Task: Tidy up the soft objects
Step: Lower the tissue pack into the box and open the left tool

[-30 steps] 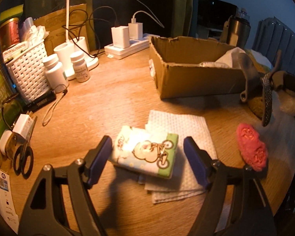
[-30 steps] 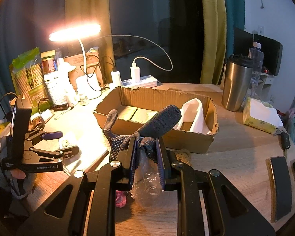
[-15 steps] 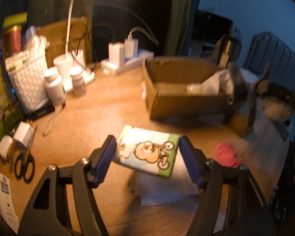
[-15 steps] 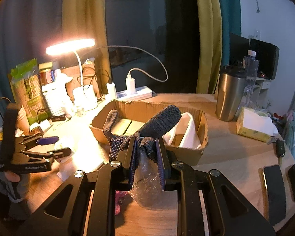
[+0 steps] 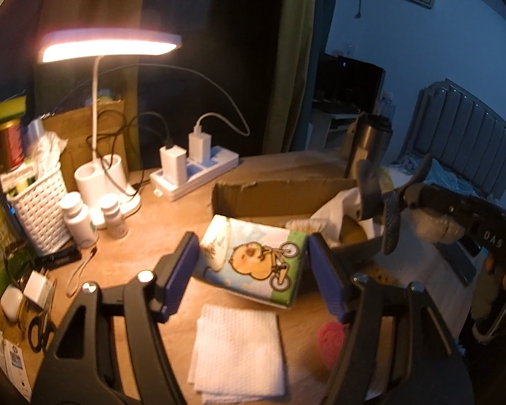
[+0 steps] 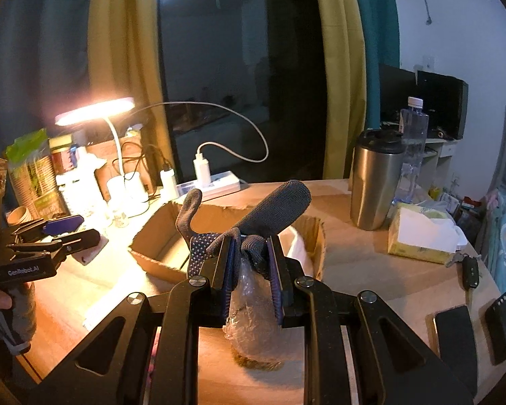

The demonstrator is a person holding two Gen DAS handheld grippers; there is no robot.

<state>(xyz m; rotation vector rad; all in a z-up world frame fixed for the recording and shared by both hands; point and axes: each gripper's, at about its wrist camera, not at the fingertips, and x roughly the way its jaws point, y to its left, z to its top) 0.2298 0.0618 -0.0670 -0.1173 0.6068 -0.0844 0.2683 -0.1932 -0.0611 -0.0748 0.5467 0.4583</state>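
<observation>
My left gripper (image 5: 253, 270) is shut on a soft tissue pack (image 5: 253, 263) printed with a cartoon on a bicycle, held in the air just in front of the cardboard box (image 5: 280, 195). My right gripper (image 6: 251, 270) is shut on a grey dotted work glove (image 6: 253, 216) and a clear plastic wrap bundle (image 6: 253, 307), held at the box's (image 6: 162, 246) near right corner. The right gripper also shows in the left wrist view (image 5: 391, 209). A white cloth (image 5: 337, 206) lies inside the box. Folded white paper towels (image 5: 239, 351) and a pink sponge (image 5: 330, 337) lie on the table below.
A lit desk lamp (image 5: 108, 44), power strip with chargers (image 5: 195, 168), pill bottles (image 5: 77, 216), white basket (image 5: 40, 202) and scissors (image 5: 38, 330) crowd the left. A steel tumbler (image 6: 376, 179), water bottle (image 6: 413, 148), tissue box (image 6: 421, 233), key fob and phones (image 6: 455, 334) sit right.
My left gripper closed on the tissue pack and lifted it off the paper towels up toward the box. My right gripper rose slightly, holding the glove and wrap.
</observation>
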